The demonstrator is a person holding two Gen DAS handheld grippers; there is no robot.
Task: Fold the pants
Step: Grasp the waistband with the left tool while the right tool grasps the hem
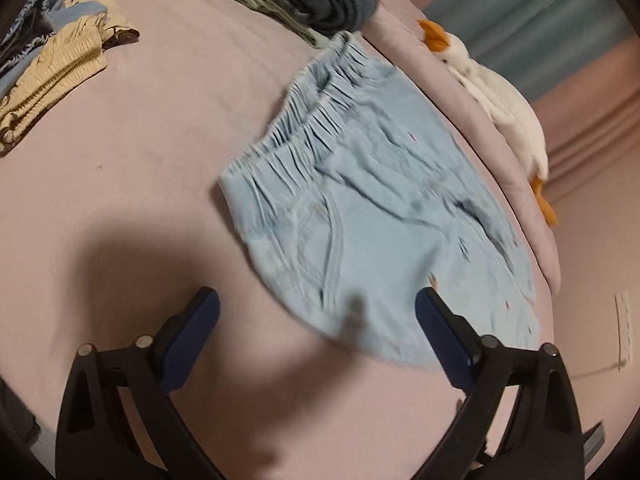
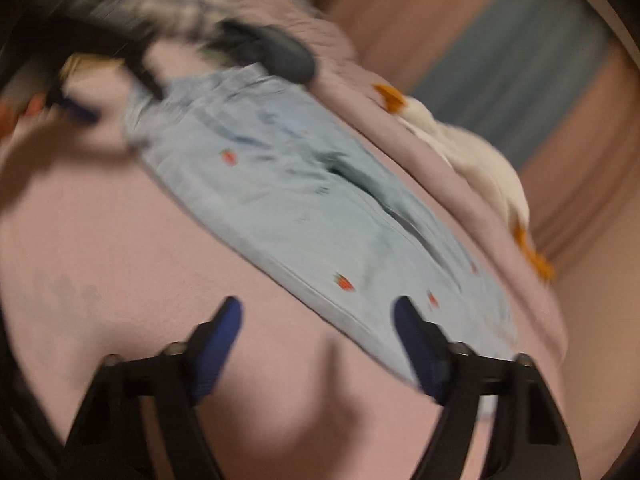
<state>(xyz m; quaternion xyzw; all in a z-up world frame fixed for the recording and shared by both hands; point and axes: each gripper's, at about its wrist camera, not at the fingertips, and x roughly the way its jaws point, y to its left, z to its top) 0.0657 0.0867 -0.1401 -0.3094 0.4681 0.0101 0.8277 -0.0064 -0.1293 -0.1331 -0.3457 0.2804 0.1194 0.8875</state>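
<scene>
Light blue denim pants (image 1: 360, 200) with an elastic waistband and small red strawberry marks lie folded on the pink bed sheet (image 1: 120, 200). My left gripper (image 1: 318, 304) is open and empty, hovering just above the near edge of the pants. In the right wrist view the same pants (image 2: 300, 200) stretch away, blurred. My right gripper (image 2: 318, 312) is open and empty above their near hem. The left gripper (image 2: 76, 108) shows blurred at the far left of that view, by the waistband end.
A beige garment (image 1: 56, 80) lies at the left. A pile of dark and green clothes (image 1: 312, 0) sits at the back. A white plush goose (image 1: 500, 92) lies along the bed's right edge, also in the right wrist view (image 2: 480, 152).
</scene>
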